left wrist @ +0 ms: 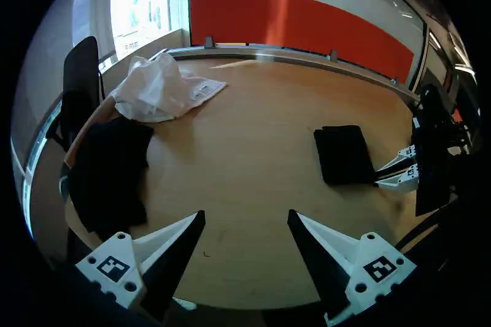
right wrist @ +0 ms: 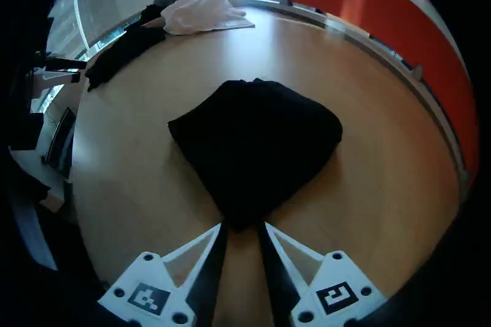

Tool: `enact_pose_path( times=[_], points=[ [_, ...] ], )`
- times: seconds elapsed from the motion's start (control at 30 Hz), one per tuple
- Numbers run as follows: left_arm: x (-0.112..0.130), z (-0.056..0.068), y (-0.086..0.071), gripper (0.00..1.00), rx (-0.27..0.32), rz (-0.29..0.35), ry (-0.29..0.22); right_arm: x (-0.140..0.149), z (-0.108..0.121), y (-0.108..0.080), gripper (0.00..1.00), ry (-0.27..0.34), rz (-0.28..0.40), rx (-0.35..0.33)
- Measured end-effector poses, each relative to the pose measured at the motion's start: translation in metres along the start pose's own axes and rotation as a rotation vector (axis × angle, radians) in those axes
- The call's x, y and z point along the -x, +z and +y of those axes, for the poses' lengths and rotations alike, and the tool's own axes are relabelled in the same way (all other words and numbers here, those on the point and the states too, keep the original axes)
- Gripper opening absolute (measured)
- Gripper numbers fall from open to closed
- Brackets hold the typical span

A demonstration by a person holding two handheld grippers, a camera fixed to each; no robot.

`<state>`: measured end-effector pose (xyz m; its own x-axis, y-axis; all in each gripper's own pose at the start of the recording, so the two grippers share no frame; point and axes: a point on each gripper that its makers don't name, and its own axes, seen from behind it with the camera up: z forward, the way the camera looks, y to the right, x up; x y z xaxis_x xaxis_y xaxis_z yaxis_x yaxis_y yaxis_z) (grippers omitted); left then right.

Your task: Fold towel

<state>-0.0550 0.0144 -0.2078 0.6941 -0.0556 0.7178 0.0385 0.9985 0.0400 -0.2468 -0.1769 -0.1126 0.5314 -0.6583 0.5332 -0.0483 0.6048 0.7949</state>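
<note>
Right gripper [right wrist: 242, 225]: fingers pinched on the near corner of the black towel [right wrist: 258, 143], which lies just ahead of them on the desk [right wrist: 380, 161] | left gripper [left wrist: 245, 213]: fingers wide open, empty, towel ahead to their right | you should lift that corner low and lay it squarely on the far edge.

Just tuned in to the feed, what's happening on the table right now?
A person is working on a black towel on the wooden table with two handheld grippers. The towel lies folded into a compact shape. The right gripper sits at its near corner, jaws almost together; whether they pinch the cloth is unclear. The left gripper hangs open above bare table. A white cloth and a dark cloth lie farther off.
</note>
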Motion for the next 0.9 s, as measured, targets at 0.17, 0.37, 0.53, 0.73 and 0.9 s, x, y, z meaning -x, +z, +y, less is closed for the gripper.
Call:
enact_pose_path(
  times=[0.17, 0.37, 0.53, 0.73, 0.9],
  points=[
    [0.000, 0.000, 0.000, 1.00, 0.000, 0.001, -0.001, 0.002, -0.001, -0.001, 0.22, -0.001, 0.002, 0.001],
    [0.000, 0.000, 0.000, 1.00, -0.001, 0.001, 0.000, 0.001, -0.003, -0.001, 0.07, 0.001, 0.009, 0.001],
    [0.000, 0.001, 0.000, 1.00, 0.001, 0.002, 0.001, -0.003, -0.003, -0.002, 0.05, 0.007, 0.022, -0.002],
    [-0.001, 0.002, 0.002, 1.00, 0.007, 0.004, 0.000, -0.014, 0.001, -0.009, 0.05, 0.006, 0.041, 0.008],
    [-0.003, 0.004, 0.002, 1.00, 0.013, 0.011, 0.003, -0.036, 0.006, -0.019, 0.05, -0.001, 0.079, 0.017]
  ],
)
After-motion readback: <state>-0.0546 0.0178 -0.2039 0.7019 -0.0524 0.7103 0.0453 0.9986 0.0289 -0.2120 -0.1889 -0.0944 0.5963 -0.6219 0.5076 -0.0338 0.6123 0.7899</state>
